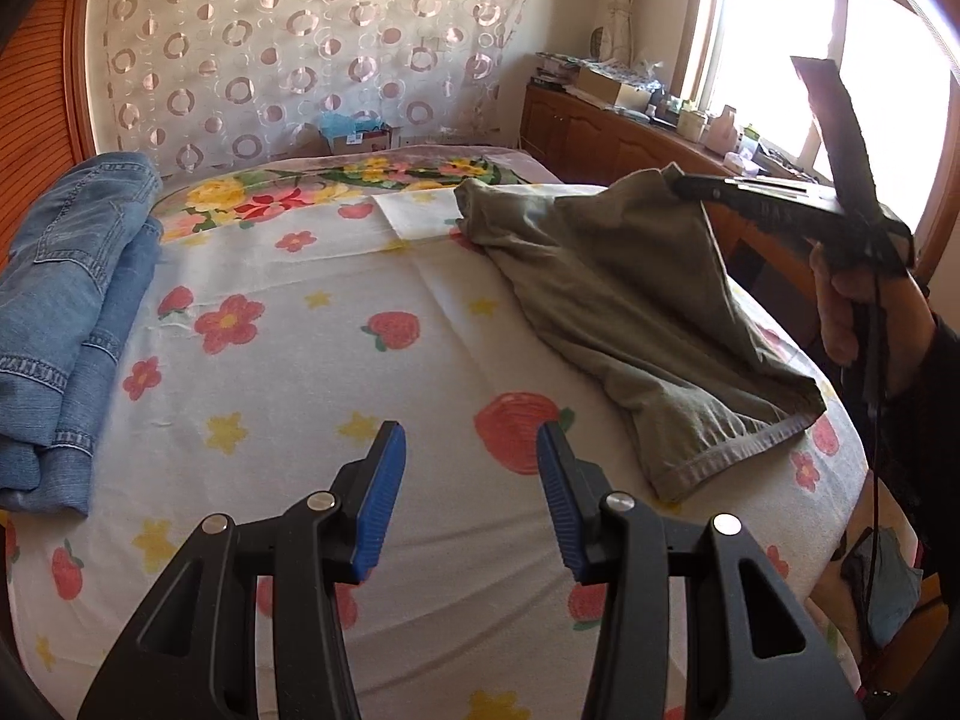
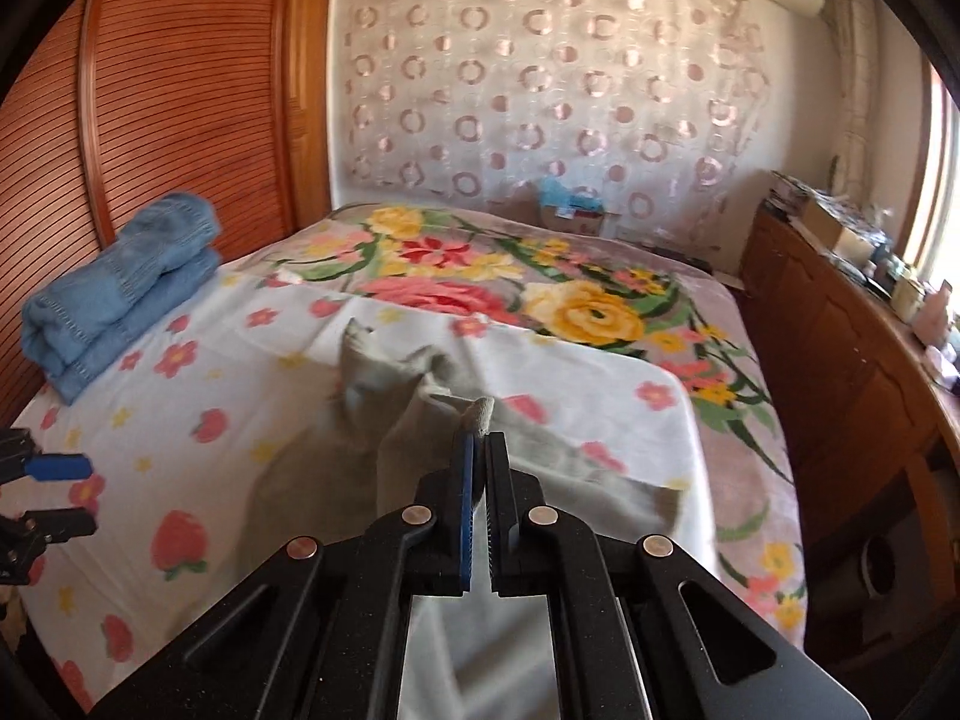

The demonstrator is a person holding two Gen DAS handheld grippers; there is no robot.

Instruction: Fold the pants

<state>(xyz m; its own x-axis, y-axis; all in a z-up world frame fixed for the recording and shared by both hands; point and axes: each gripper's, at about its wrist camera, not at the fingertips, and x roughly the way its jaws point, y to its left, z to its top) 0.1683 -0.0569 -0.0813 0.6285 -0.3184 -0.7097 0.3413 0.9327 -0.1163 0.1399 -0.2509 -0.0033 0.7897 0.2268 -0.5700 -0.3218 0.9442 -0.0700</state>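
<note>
Olive-green pants [image 1: 636, 312] lie on the bed's right side, one end lifted. My right gripper [image 1: 681, 186] is shut on the pants' edge and holds it above the bed; in the right wrist view the gripper [image 2: 480, 444] pinches a fold of the grey-green cloth [image 2: 480, 411], with the rest of the pants [image 2: 336, 468] hanging to the sheet. My left gripper [image 1: 471, 450] is open and empty, over the sheet left of the pants' hem. It also shows at the left edge of the right wrist view [image 2: 66, 492].
Folded blue jeans [image 1: 66, 324] are stacked at the bed's left side, also in the right wrist view [image 2: 120, 294]. A flowered sheet [image 1: 300, 360] covers the bed. A wooden cabinet [image 2: 840, 360] with clutter runs along the right, below a window [image 1: 774, 60].
</note>
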